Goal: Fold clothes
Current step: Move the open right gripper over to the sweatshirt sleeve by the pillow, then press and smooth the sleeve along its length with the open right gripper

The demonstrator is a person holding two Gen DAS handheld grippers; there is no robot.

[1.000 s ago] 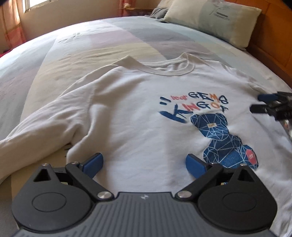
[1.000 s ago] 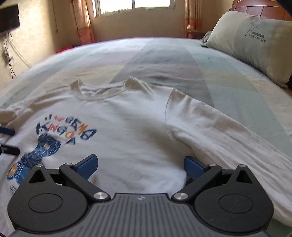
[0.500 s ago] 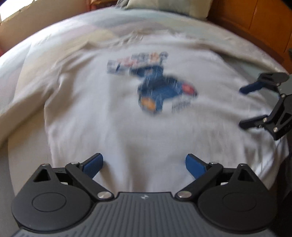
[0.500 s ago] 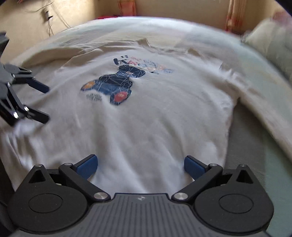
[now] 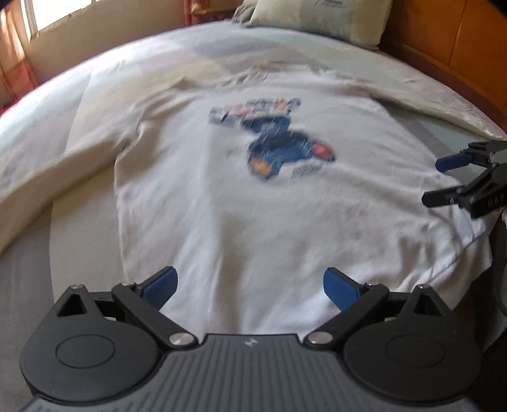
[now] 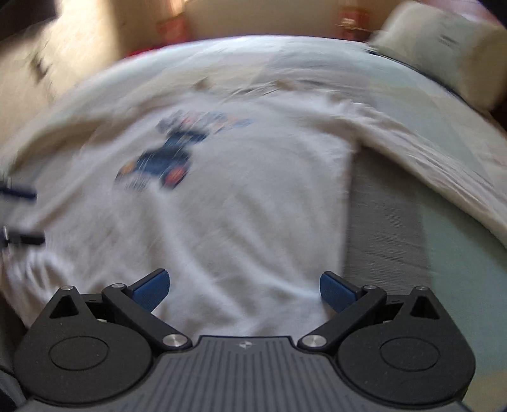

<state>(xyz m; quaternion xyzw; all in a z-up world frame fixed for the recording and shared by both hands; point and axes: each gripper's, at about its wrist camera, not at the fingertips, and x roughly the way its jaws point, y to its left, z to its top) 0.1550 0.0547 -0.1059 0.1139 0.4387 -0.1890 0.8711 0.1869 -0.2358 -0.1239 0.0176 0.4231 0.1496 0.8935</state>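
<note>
Left gripper [image 5: 250, 290] jaws spread wide, empty, over the shirt [image 5: 253, 206] hem; shirt flat on the bed [image 5: 47, 253], print up. Right gripper [image 5: 443, 182] at 3 o'clock, also spread. Right wrist view, blurred: right gripper [image 6: 244, 290] wide apart, empty, above the shirt [image 6: 237, 206] hem; left gripper [image 6: 25, 215] at 9 o'clock.

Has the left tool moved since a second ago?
Yes. The left tool has pulled back toward the shirt's hem: the print that sat right at its fingers now lies far ahead, and the pillow looks farther off.
</note>
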